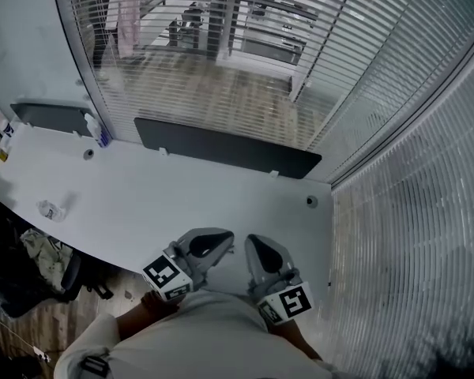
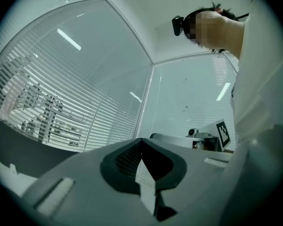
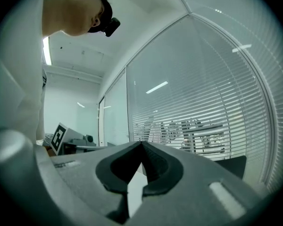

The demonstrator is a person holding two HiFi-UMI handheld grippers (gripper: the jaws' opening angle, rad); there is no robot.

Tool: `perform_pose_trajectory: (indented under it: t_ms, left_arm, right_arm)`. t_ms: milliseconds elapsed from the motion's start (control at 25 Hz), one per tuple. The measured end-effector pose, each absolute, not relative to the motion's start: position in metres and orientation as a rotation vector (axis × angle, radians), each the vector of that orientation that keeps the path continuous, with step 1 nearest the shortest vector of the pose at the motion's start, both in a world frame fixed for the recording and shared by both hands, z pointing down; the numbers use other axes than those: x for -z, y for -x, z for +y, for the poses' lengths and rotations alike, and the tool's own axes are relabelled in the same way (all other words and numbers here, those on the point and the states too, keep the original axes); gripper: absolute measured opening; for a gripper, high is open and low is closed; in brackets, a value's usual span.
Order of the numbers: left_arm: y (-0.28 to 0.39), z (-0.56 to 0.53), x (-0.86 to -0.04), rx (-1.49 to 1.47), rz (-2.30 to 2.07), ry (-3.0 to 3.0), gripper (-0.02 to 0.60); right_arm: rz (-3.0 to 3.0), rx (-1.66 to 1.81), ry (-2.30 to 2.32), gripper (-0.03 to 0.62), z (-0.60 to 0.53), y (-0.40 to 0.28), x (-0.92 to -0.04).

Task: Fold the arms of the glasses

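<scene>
Where the white desk (image 1: 182, 204) meets the person's torso, both grippers sit side by side just over its near edge, tips aimed toward the desk's far side.

L: left gripper (image 1: 221, 239), jaws closed tip to tip, nothing btw. them; left marker cube (image 1: 164, 275) at its rear, against the person's shirt.

R: right gripper (image 1: 254, 243), jaws likewise pressed together & empty; right marker cube (image 1: 291, 301) at its rear.

Both gripper views look past the closed jaws at glass walls w/ slatted blinds (image 1: 221, 54), which rise beyond the desk's far edge. The other gripper's cube shows at one side of each view.

On the desk:
- small pale item (image 1: 50, 209) near the left edge, too small to identify
- small bottle (image 1: 95, 126) toward the far left
- long dark panel (image 1: 225, 148) along the far edge
- round grommet (image 1: 311, 201) near the far right corner

Glasses: not made out in any view, so their place rel. to the desk can't be told.
</scene>
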State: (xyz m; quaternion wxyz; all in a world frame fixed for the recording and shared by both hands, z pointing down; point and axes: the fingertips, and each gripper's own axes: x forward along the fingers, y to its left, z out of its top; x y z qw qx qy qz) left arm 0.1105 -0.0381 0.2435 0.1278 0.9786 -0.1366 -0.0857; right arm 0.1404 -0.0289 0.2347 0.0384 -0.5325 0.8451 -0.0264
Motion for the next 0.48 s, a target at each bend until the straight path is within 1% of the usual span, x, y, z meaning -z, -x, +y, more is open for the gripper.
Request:
perform_pose_trajectory:
  t_ms: [480]
  left_arm:
    - [-0.1080,-0.0388,-0.2431,0.254,-0.442,-2.824,0.003]
  right_arm:
    - [2.600,0.091,1.614,0.000,-0.0270,-0.1427,-0.2351]
